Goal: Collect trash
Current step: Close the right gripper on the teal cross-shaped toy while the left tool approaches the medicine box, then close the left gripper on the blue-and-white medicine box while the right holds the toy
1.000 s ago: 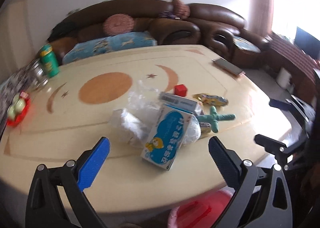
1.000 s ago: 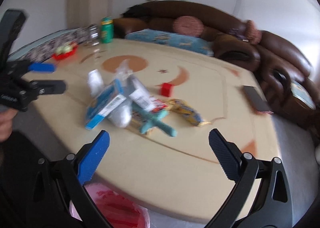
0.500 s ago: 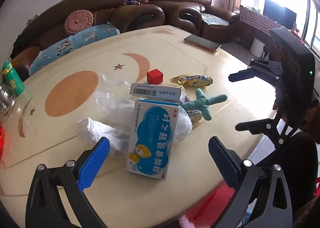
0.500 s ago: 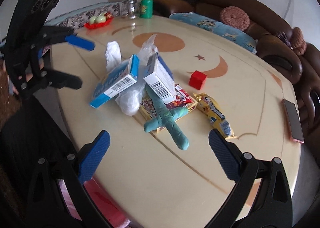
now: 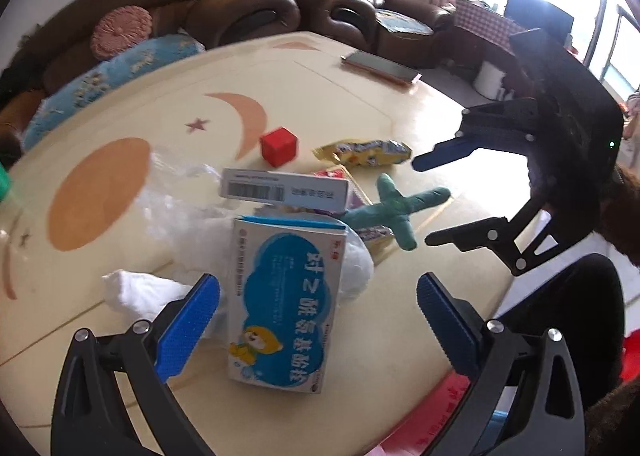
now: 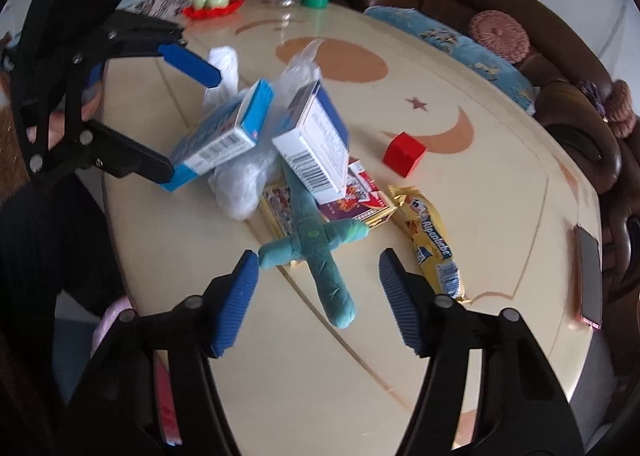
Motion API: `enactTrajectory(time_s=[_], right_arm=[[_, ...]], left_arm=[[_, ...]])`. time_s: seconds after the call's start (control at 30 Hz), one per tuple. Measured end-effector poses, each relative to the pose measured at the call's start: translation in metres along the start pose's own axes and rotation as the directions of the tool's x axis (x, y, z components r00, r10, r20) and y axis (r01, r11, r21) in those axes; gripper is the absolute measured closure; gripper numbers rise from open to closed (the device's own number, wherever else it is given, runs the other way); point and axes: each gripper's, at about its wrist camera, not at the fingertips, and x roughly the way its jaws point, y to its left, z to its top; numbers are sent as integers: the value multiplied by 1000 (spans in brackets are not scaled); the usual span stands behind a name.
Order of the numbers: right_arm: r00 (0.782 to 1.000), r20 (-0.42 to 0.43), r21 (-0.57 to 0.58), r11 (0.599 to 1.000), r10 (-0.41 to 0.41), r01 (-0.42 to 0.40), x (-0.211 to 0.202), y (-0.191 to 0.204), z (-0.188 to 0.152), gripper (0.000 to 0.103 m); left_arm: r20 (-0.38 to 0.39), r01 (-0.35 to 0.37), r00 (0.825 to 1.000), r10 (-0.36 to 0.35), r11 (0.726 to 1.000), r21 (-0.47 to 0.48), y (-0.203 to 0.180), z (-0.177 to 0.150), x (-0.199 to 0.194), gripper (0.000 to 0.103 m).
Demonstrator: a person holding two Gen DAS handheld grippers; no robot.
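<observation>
Both grippers over a trash pile on the bench, nothing grasped.

Landmark: blue box [image 5: 282,306]. Left gripper [image 5: 318,322] hangs right over it, fingers [image 5: 188,326] released wide, box between them but not pressed. White box [image 5: 284,190] leans just behind the blue box; clear bag [image 5: 176,212] and tissue [image 5: 140,294] to its left, touching. Green plush cross [image 6: 320,244] lies right of the blue box, partly on a flat card pack [image 6: 360,202]; right gripper [image 6: 318,298] sits over the cross's long arm, fingers closing but clear of it. Yellow wrapper [image 6: 432,240] beyond the cross, red cube [image 5: 279,145] behind the white box, phone [image 5: 380,66] far back at bench [image 5: 380,336] edge.
</observation>
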Motion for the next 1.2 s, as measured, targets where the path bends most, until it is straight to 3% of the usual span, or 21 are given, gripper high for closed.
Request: enactTrajectory(time_s=[0.07, 0.13, 0.17, 0.43, 0.63, 0.73, 0.87, 1.1, 1.13, 1.2], right_arm=[[1000, -18, -6, 1000, 25, -25, 3, -4, 1, 42], [999, -33, -30, 999, 30, -31, 6, -5, 1, 57], [999, -46, -37, 999, 28, -30, 8, -5, 1, 59], [997, -61, -42, 998, 54, -57, 15, -12, 1, 60], [996, -70, -48, 997, 55, -58, 21, -9, 1, 61], [995, -81, -54, 997, 59, -63, 24, -8, 1, 78], [994, -95, -47, 997, 58, -63, 29, -8, 0, 79], [995, -79, -42, 998, 53, -56, 25, -6, 4, 79], [995, -82, -42, 997, 56, -60, 26, -6, 5, 84], [995, -81, -43, 997, 54, -57, 25, -5, 5, 85]], left_arm=[[-14, 28, 1000, -28, 999, 23, -1, 1, 7, 6], [-21, 28, 999, -27, 999, 47, -3, 1, 11, 6], [-27, 32, 999, -31, 998, 57, -4, 0, 13, 6], [-21, 33, 999, -33, 999, 27, 10, 3, 16, 6], [-71, 38, 997, -35, 998, 49, 5, -2, 31, 6], [-80, 37, 996, -34, 998, 41, 9, -4, 35, 6], [-69, 45, 997, -44, 999, 9, 17, -5, 32, 8], [-87, 24, 996, -26, 999, -31, 27, -6, 34, 27], [-90, 23, 996, -26, 999, -31, 27, -6, 34, 27], [-92, 12, 996, -15, 1000, -24, 25, -6, 34, 31]])
